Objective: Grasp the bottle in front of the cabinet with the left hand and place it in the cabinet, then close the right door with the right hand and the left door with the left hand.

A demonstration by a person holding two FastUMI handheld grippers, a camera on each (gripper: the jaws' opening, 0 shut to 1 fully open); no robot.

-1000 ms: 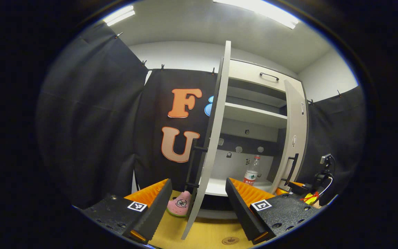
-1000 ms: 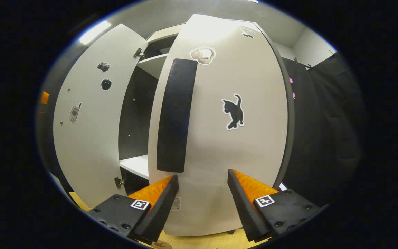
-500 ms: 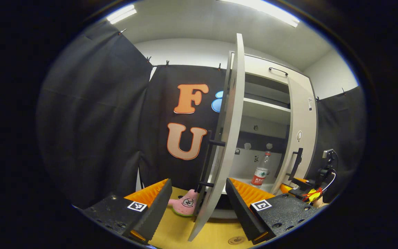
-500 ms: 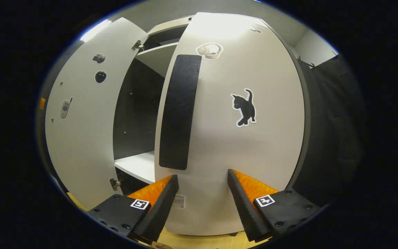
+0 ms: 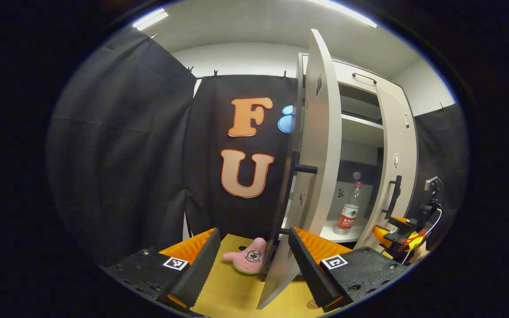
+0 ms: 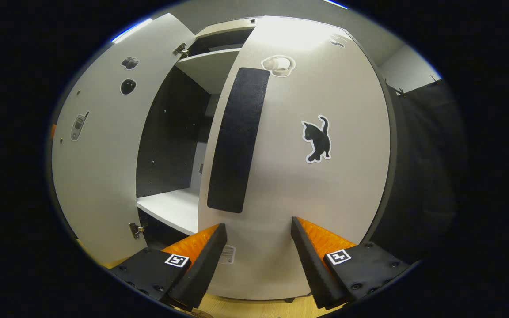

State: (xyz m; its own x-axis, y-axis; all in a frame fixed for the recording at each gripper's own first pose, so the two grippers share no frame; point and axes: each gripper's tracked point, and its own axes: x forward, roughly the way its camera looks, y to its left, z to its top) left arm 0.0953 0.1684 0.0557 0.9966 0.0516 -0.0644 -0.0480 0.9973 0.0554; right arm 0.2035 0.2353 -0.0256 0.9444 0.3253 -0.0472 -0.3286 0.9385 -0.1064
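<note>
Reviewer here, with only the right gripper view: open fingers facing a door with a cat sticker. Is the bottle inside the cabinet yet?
Observer: Yes. In the left gripper view the bottle stands upright on the lower shelf, between the two open doors.
Operator: Is the left hand-held gripper carrying anything?
Observer: No. The left hand-held gripper is open and empty, with the left door close ahead of it, seen nearly edge-on.
Operator: Anything lying near that door?
Observer: A pink star plush toy lies on the wooden surface beside the door's lower edge, on its outer side.
</note>
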